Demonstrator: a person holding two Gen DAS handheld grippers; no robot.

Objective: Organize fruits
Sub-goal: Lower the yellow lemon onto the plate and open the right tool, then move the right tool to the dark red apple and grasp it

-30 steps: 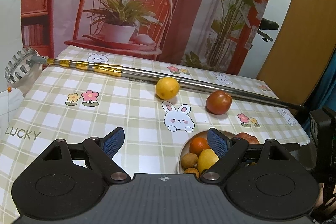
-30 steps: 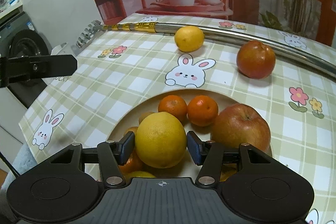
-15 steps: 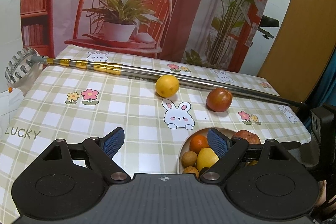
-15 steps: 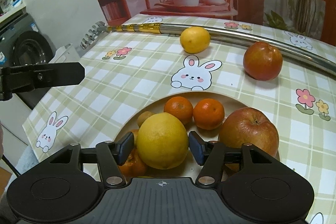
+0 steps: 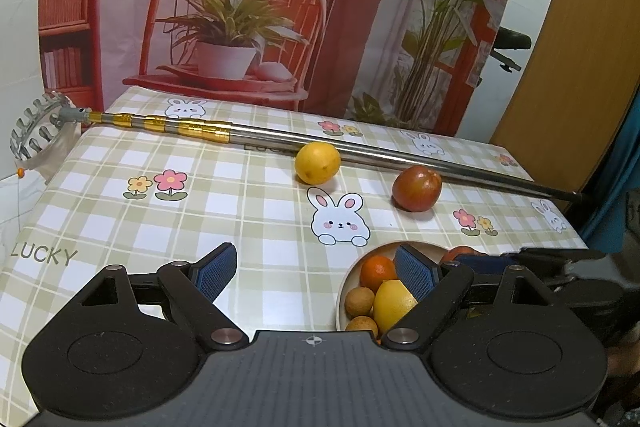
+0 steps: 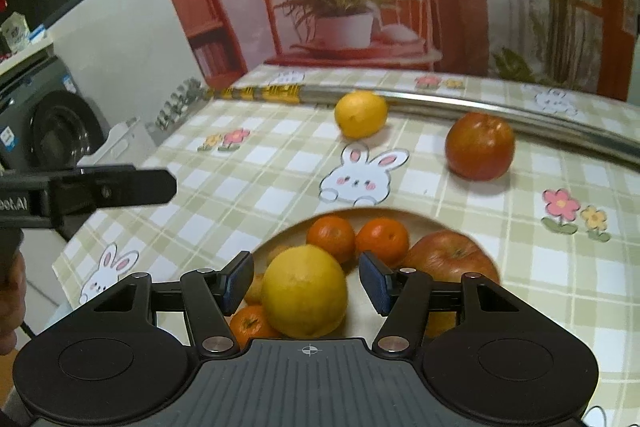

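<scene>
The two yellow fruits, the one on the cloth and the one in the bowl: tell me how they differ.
The yellow fruit on the cloth lies alone against the metal pole; the yellow fruit in the bowl sits piled among oranges, between the open fingers of the right gripper. The bowl one looks rounder. Both are plain yellow citrus.

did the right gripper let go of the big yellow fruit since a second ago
Yes. The right gripper now shows gaps beside the yellow fruit, which rests in the plate.
</scene>
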